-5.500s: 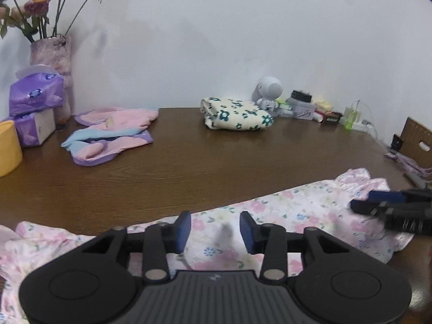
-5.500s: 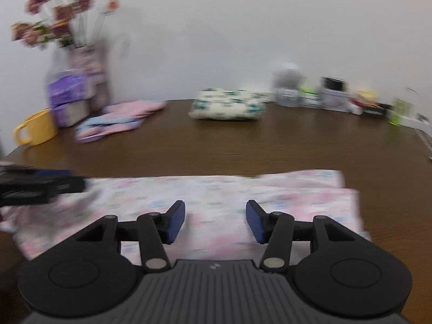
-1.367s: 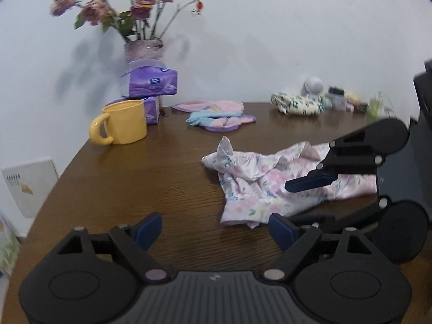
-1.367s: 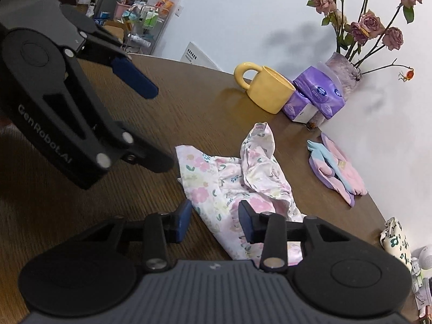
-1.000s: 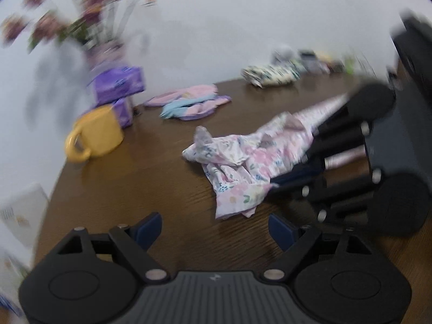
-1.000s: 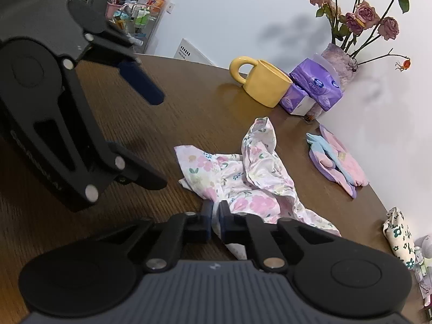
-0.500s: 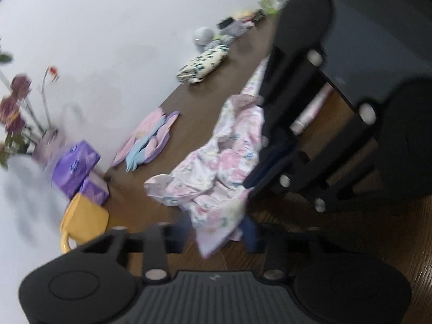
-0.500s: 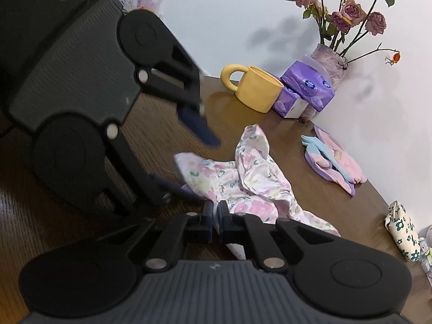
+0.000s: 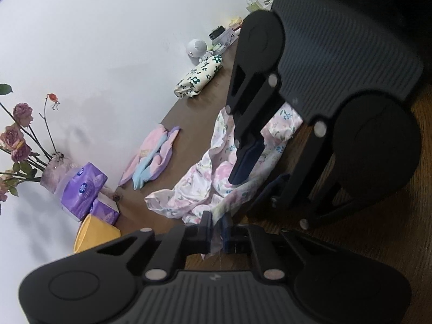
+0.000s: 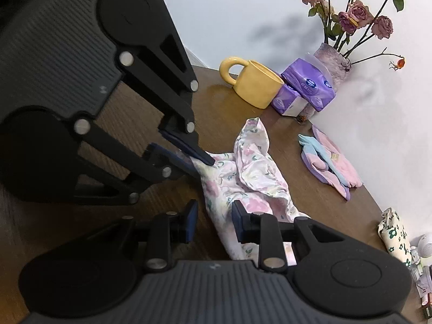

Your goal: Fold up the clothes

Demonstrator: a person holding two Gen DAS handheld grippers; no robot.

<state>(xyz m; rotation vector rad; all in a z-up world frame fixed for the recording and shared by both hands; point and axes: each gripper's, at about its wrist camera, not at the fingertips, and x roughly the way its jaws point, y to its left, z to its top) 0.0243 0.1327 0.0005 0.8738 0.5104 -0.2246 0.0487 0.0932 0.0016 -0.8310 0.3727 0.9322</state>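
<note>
A crumpled pink floral garment (image 9: 205,178) (image 10: 251,167) lies on the brown wooden table (image 10: 221,102). My left gripper (image 9: 216,224) is rolled to one side and its jaws are closing, the pads pinching the garment's near corner. In the right wrist view the left gripper (image 10: 201,166) comes in from the left and bites the same cloth edge. My right gripper (image 10: 214,216) has its jaws opening; a fold of the garment lies loose between the pads. From the left wrist view, the right gripper (image 9: 249,186) hangs over the cloth with its fingers apart.
A yellow mug (image 10: 256,86), purple tissue packs (image 10: 305,86) and a vase of roses (image 10: 332,54) stand at the wall. A folded pink and blue garment (image 10: 329,164) and a folded cream flowered one (image 9: 199,78) lie further along, near a small white figure (image 9: 197,48).
The left gripper rolled, came in to the garment's corner and closed on it. The right gripper's jaws, shut on the cloth half a second ago, have parted.
</note>
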